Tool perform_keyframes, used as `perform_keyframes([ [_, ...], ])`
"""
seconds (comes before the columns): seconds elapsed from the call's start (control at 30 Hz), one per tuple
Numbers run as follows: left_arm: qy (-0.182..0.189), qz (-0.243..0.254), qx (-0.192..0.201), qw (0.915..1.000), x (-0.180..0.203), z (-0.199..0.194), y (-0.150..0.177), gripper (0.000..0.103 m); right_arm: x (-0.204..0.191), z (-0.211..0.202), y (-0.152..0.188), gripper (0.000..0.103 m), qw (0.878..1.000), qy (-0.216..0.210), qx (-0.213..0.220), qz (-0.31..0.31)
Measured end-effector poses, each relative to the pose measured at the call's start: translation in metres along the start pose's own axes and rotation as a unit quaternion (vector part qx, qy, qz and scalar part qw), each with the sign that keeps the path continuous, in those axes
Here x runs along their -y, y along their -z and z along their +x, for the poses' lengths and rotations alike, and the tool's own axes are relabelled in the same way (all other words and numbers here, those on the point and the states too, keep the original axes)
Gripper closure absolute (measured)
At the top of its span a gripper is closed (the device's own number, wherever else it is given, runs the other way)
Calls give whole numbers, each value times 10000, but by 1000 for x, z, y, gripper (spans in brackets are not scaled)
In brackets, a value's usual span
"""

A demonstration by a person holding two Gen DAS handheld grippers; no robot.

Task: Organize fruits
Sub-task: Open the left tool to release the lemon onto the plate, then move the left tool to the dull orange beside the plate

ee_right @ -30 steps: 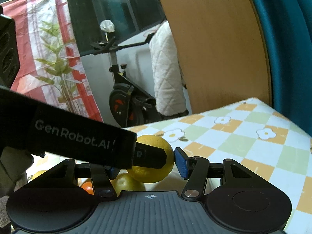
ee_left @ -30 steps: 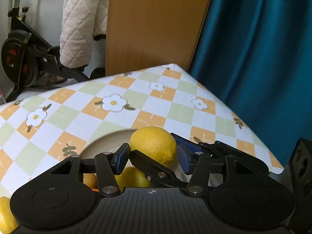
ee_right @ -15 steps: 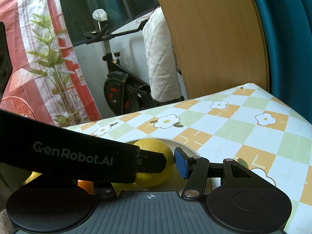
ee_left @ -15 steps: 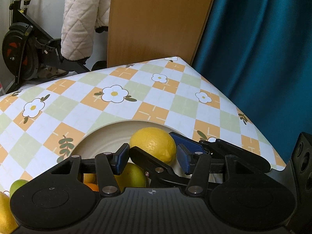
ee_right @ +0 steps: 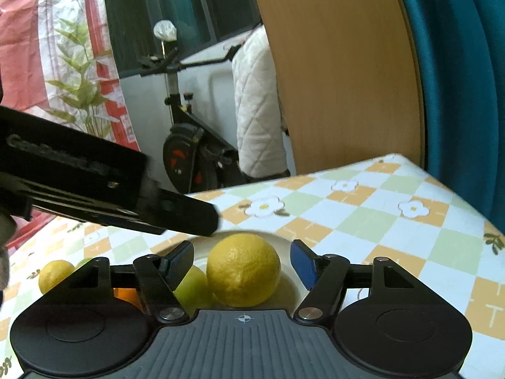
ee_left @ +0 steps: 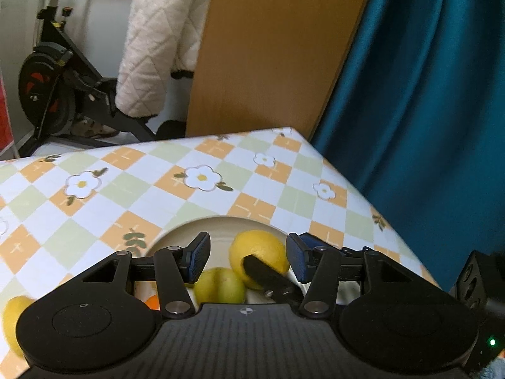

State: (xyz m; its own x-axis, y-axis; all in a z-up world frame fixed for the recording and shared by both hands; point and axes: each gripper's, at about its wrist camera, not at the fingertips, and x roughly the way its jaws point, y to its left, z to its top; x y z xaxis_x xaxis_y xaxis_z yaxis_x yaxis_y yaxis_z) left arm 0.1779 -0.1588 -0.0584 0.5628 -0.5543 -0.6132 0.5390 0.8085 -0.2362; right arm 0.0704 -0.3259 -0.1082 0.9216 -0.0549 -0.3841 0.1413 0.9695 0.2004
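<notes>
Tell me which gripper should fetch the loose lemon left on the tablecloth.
Left. The left gripper is empty, and the loose lemon lies on its side. The right gripper, jaws just opening, brackets the plate's lemon.

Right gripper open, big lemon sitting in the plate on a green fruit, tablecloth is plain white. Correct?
Not quite: the tablecloth is checked orange, green and white with flowers, not plain white, as the right wrist view shows. The rest holds: right gripper open, its jaws just widened, lemon in the plate on a green fruit.
</notes>
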Motion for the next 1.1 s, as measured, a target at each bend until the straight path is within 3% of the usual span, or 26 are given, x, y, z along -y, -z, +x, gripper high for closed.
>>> perform_keyframes([
  [0.17,-119,-425,263,9987,-23,-38,9,47,-9,-15,-3,40,9992,-205,309,-113],
  [0.37,-598,-746,431,9945,-55,-77,27,48,-36,-23,-2,44,9964,-643,358,-426],
  [0.67,-756,-1338,201,9879,-88,-86,57,48,-101,-33,20,52,9819,-1369,-98,-1306],
  [0.87,-666,-1378,127,9881,-91,-87,66,48,-132,-35,34,55,9707,-1595,-443,-1740],
  [1.1,-502,-1333,-19,9898,-90,-82,74,48,-136,-29,41,60,9678,-1629,-743,-1772],
])
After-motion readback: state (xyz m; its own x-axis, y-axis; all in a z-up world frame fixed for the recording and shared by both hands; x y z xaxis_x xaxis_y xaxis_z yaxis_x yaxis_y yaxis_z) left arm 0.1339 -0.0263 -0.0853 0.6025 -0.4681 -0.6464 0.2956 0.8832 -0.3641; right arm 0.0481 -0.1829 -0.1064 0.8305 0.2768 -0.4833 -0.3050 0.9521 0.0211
